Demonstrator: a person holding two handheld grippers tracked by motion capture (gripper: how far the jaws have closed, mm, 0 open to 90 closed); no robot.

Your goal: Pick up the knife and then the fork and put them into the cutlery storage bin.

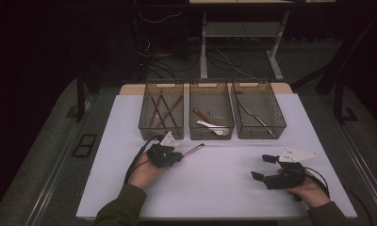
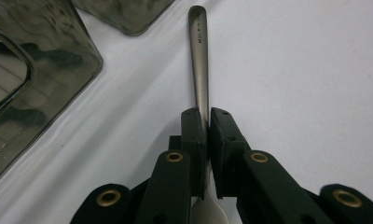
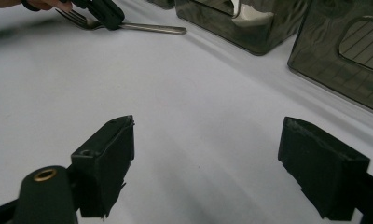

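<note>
A metal fork lies just off the white table, its handle pointing toward the bins. My left gripper is shut on the fork's neck. In the left gripper view the black jaws pinch the handle, which runs straight away from them. The right gripper view shows the fork with its tines behind the left gripper. My right gripper rests at the front right of the table. Its jaws stand wide apart with only bare table between them.
Three dark see-through bins stand in a row at the back of the white table. The left bin holds brown chopsticks, the middle bin a white spoon and a brown utensil, the right bin a metal utensil.
</note>
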